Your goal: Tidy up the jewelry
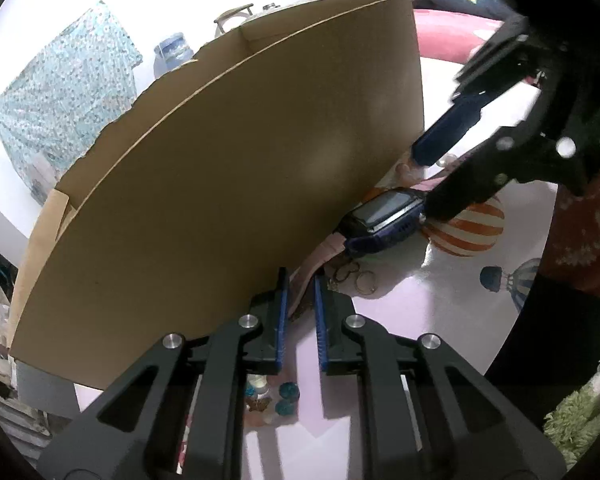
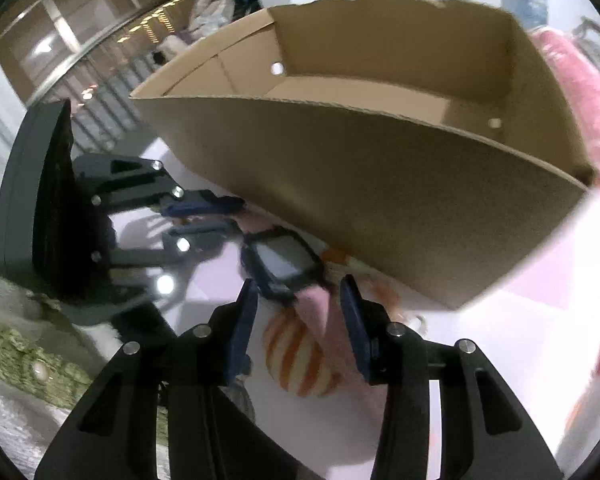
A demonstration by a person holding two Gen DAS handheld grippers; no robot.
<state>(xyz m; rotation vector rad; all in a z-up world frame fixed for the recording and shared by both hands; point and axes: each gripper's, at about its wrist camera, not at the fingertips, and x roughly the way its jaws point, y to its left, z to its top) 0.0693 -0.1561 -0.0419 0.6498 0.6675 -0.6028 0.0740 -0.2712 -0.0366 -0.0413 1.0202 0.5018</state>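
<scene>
1. Box: open brown cardboard, on the desk, fills the left and centre of the left wrist view. In the right wrist view its inside shows no contents.
2. Left gripper: jaws drawn close together, a narrow gap between them. The pink strap runs into that gap; whether the pads press on it, cannot tell. Gripper sits just beside the box's near wall.
3. Beads: blue and amber pieces lie on the desk under the left gripper body.
4. Rings: thin gold loops on the desk, just right of the left gripper tips, near the strap.
5. Watch: dark square face with purple-blue case, pink strap. Lies beside the box's lower edge, outside the box.
6. Right gripper: jaws about half open. The watch's other strap end lies between them; right wrist view is blurred, so contact with the pads is not resolved. In the left wrist view one finger tip meets the watch case.
7. Desk cover: pale, printed with striped orange balloon under the right gripper and a blue one farther right.
</scene>
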